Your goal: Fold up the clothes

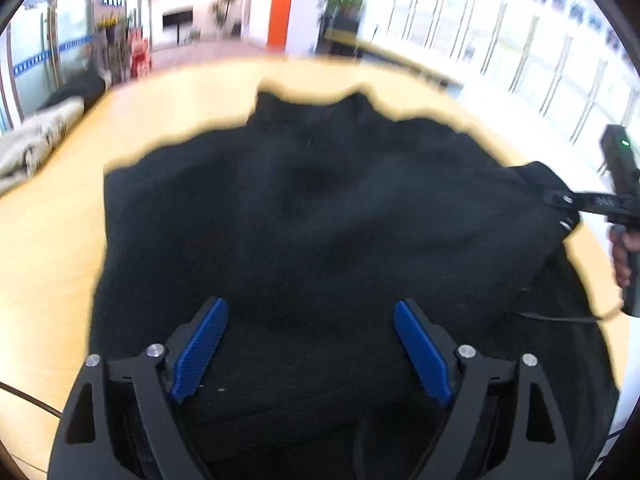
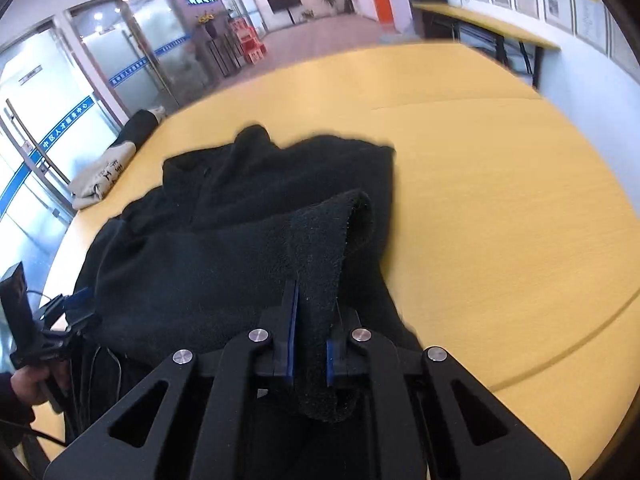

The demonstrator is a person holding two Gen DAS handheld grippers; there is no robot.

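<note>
A black fleece garment (image 1: 320, 216) lies spread on the yellow table (image 1: 52, 240). My left gripper (image 1: 310, 320) is open, its blue pads wide apart just above the garment's near edge, holding nothing. My right gripper (image 2: 314, 304) is shut on a lifted fold of the same black garment (image 2: 248, 248), which drapes between its blue pads. In the left wrist view the right gripper (image 1: 568, 208) shows at the garment's right corner, pinching the cloth. In the right wrist view the left gripper (image 2: 76, 308) shows at the far left edge.
A beige folded cloth (image 1: 32, 140) lies at the table's left edge, also in the right wrist view (image 2: 100, 176). Bare tabletop (image 2: 500, 220) stretches right of the garment. A cable (image 1: 560, 318) runs over the garment's right side. A second table (image 2: 480, 24) stands by the wall.
</note>
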